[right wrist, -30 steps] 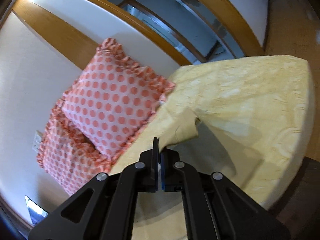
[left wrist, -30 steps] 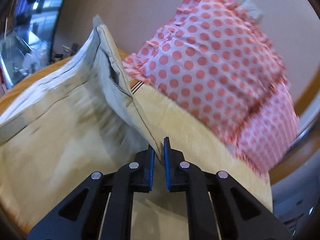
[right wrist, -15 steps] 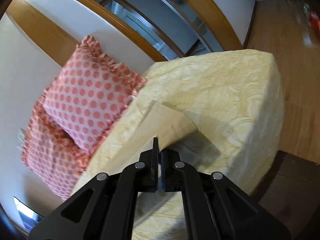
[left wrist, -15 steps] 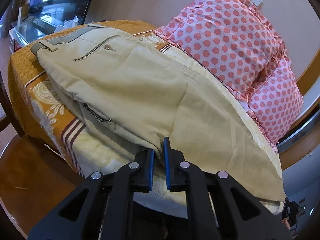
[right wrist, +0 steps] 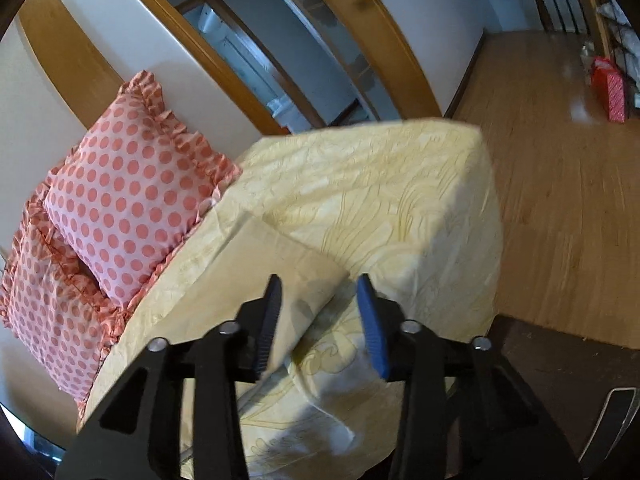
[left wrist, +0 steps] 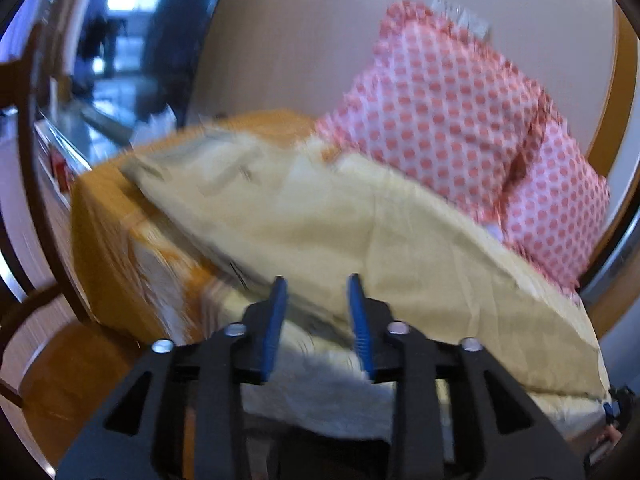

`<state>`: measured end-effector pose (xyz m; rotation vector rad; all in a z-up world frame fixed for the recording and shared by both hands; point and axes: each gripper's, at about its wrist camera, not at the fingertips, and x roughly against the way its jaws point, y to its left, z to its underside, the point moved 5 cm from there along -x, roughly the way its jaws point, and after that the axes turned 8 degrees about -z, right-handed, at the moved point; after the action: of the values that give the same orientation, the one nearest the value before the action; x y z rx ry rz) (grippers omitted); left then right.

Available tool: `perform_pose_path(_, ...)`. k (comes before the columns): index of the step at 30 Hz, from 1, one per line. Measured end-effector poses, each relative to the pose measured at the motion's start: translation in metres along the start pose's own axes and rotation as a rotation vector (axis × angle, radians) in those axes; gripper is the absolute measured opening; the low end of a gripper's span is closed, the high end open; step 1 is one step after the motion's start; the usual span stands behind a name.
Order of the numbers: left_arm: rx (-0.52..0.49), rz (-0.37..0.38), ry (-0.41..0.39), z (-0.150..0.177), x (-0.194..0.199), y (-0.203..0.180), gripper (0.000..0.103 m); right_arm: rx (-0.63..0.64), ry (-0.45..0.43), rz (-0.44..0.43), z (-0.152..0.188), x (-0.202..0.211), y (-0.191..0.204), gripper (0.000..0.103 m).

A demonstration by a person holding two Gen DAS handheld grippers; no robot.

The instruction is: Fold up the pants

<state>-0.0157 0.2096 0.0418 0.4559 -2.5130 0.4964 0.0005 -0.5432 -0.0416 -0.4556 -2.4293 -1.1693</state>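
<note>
Beige pants [left wrist: 360, 236] lie spread along the near side of the bed, waist end at the far left, leg end at the right. In the right wrist view the leg end [right wrist: 264, 268] lies flat on the yellow bedspread [right wrist: 380, 184]. My left gripper [left wrist: 318, 292] is open, its fingers either side of the pants' near edge, holding nothing. My right gripper [right wrist: 320, 292] is open just above the leg hem, holding nothing.
Two pink polka-dot pillows [left wrist: 460, 120] lean on the wall behind the pants, also in the right wrist view [right wrist: 132, 196]. An orange cover [left wrist: 120, 232] hangs over the bed's left end. Wooden floor [right wrist: 560, 184] lies beyond the bed's right corner. The left wrist view is blurred.
Both grippers were shut on the pants' edge and have opened, letting the cloth drop flat on the bed. Both have drawn back a little from the bed.
</note>
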Motion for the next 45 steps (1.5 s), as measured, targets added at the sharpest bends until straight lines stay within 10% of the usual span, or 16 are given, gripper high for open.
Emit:
perform_pose_path(2, -0.008, -0.021, -0.047, -0.008, 0.002, -0.001, 0.062, 0.015, 0.010, -0.011, 0.005, -0.007, 0.004, 0.031)
perform_pose_path(12, -0.046, -0.052, 0.010, 0.003, -0.054, 0.002, 0.067, 0.167, -0.037, -0.115, 0.003, -0.018, 0.059, 0.004)
perform_pose_path(18, -0.030, -0.046, 0.006, 0.004, -0.053, 0.002, 0.072, 0.404, 0.083, -0.554, 0.064, -0.001, 0.240, 0.003)
perform_pose_path(23, 0.057, -0.034, -0.008, -0.006, -0.038, 0.016, 0.072, 0.601, 0.453, -0.881, 0.213, -0.001, 0.358, 0.003)
perform_pose_path(28, 0.142, -0.072, 0.002, -0.015, -0.036, 0.052, 0.073, 0.875, 0.821, -0.851, 0.352, -0.005, 0.369, 0.018)
perform_pose_path(33, 0.245, -0.063, 0.026, -0.026, -0.044, 0.087, 0.073, 0.914, 0.647, -0.853, 0.332, 0.009, 0.360, 0.060)
perform_pose_path(45, 0.303, -0.088, 0.087, -0.044, -0.087, 0.102, 0.073, 0.879, 0.658, -0.841, 0.338, 0.000, 0.344, 0.060)
